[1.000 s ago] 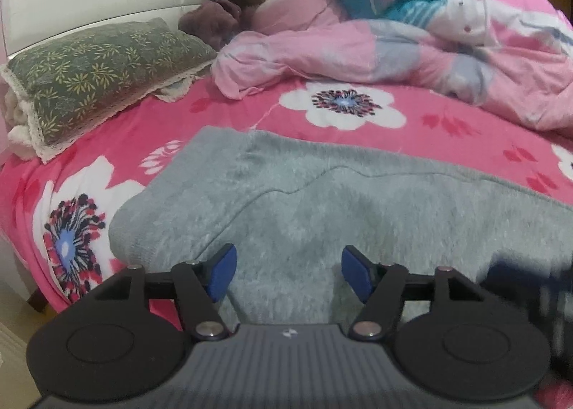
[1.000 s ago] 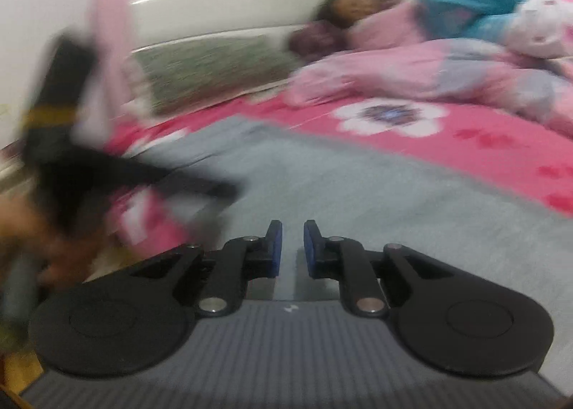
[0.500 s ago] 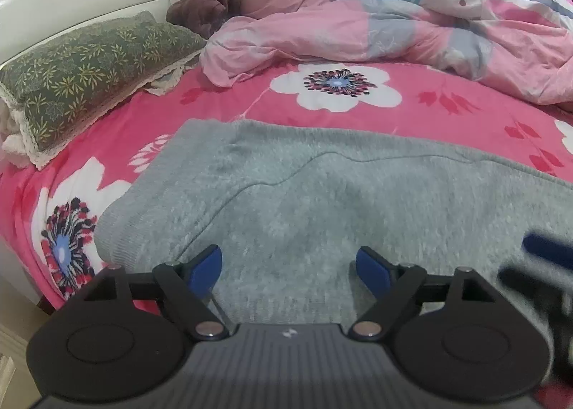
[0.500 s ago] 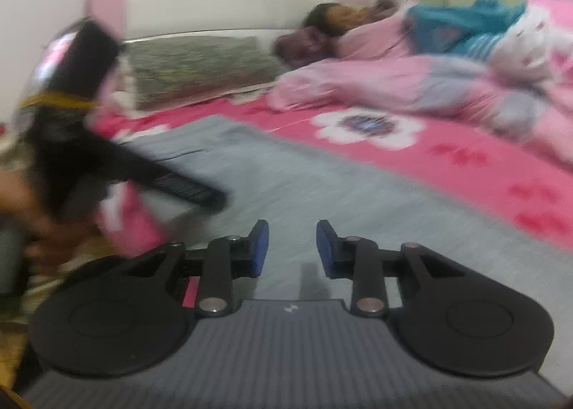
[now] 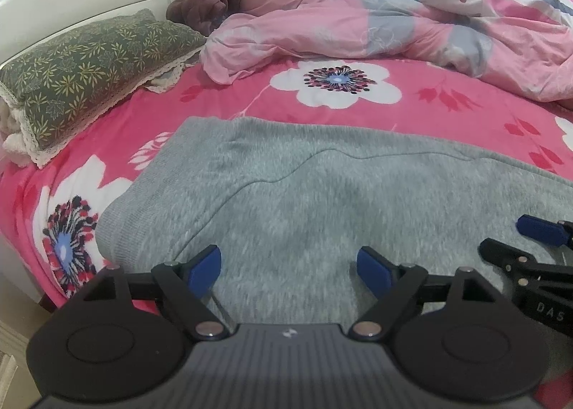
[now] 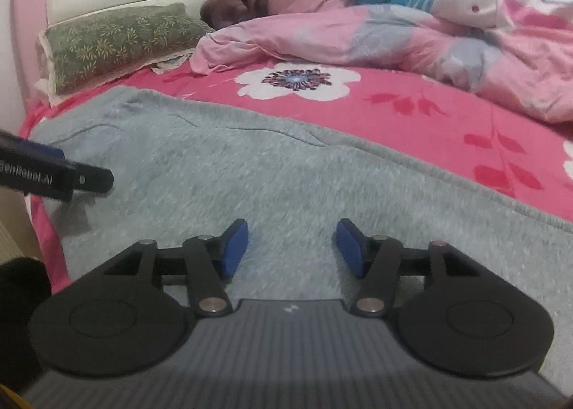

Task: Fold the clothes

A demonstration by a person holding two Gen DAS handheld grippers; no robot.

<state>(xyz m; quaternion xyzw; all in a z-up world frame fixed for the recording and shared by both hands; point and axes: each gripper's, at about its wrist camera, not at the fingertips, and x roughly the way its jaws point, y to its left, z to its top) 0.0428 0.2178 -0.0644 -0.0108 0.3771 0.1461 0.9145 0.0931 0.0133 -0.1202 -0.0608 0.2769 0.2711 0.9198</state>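
As our right gripper had just opened from nearly shut, both it and our left gripper gaped empty over the fuzzy grey garment, spread flat.

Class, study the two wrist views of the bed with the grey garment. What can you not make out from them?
- Grey garment: its type; right part cut off by the left view's edge, near hem hidden behind the left gripper.
- Right gripper: fingers apart, having just opened, but whether they touch the garment is unclear.
- Bed: far side hidden under the quilt.
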